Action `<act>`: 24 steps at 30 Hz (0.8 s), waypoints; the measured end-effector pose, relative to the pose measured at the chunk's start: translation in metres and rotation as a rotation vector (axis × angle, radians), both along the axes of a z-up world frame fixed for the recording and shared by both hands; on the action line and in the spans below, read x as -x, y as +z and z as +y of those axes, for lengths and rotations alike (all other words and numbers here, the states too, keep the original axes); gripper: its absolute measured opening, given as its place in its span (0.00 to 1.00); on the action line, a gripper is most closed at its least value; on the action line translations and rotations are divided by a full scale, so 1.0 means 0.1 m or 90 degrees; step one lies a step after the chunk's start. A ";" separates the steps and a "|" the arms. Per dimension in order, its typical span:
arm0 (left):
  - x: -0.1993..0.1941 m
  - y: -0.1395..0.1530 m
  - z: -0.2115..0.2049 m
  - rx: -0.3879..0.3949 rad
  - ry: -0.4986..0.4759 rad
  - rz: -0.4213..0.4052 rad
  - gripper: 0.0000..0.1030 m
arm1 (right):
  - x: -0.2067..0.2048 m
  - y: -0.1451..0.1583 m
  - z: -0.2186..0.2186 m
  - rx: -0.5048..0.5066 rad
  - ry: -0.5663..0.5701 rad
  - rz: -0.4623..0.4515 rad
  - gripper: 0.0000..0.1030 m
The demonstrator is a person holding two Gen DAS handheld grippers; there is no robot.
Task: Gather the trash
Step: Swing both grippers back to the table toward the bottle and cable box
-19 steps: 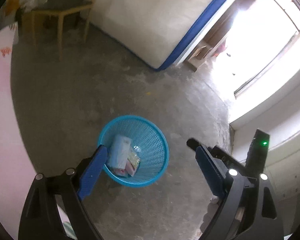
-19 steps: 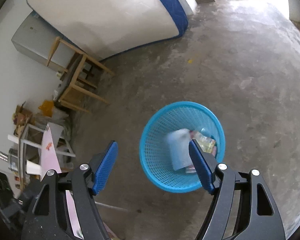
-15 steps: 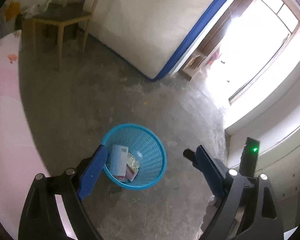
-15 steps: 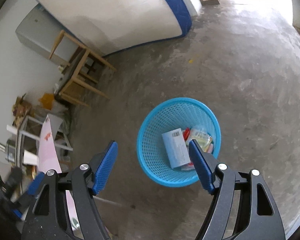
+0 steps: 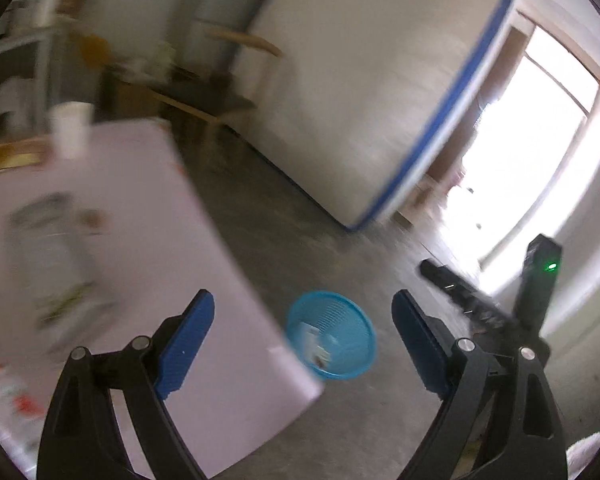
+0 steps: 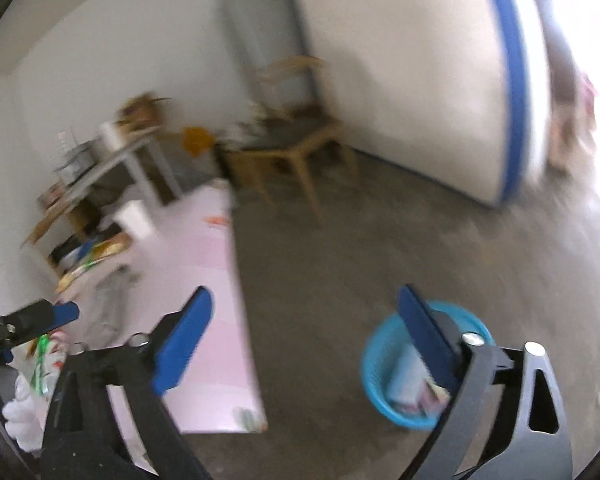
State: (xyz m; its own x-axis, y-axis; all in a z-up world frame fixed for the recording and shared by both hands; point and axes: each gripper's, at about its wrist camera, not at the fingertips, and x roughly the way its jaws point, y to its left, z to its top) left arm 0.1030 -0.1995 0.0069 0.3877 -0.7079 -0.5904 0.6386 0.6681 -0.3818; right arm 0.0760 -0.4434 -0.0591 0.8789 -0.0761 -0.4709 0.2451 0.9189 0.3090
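- Both of your grippers have swung up and away from the blue basket (image 5: 331,335), which half a second ago sat large and close beneath them and now looks smaller and lower in each view.
- Your left gripper (image 5: 302,334) stands wide, its blue pads apart with nothing between them; the basket shows on the floor through the gap.
- Your right gripper (image 6: 302,334) is opening, and nothing is caught between its pads; its right finger crosses in front of the basket (image 6: 384,368).
- Trash (image 5: 314,338) lies inside the basket: a pale flat packet and some smaller wrappers, too blurred to name.
- A pink-covered table (image 5: 140,248) stands just left of the basket, with a white cup (image 5: 70,130) on its far side.
- More litter on that table is smeared by motion blur.
- Beyond the basket a white mattress with a blue edge (image 5: 380,92) leans upright against the wall.
- A wooden chair (image 6: 296,136) stands left of that mattress.
- Bright daylight floods from a doorway (image 5: 532,152) to the basket's right.
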 end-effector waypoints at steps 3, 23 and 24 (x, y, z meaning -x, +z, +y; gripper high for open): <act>0.08 0.06 0.63 -0.003 0.081 -0.015 0.85 | -0.18 0.14 0.38 -0.002 0.082 -0.024 0.93; 0.34 -0.43 2.25 0.056 0.283 0.083 0.85 | -1.72 -0.01 2.25 0.020 0.385 0.223 0.83; 0.28 -0.46 2.24 0.060 0.283 0.096 0.85 | -1.83 -0.05 2.33 0.045 0.390 0.235 0.84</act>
State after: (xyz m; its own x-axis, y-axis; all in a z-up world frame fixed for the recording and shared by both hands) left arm 0.0749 0.0243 -0.0390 0.5798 -0.5463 -0.6045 0.2324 0.8220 -0.5200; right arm 0.2590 -0.2108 -0.0640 0.5576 0.3376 -0.7584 -0.2433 0.9399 0.2396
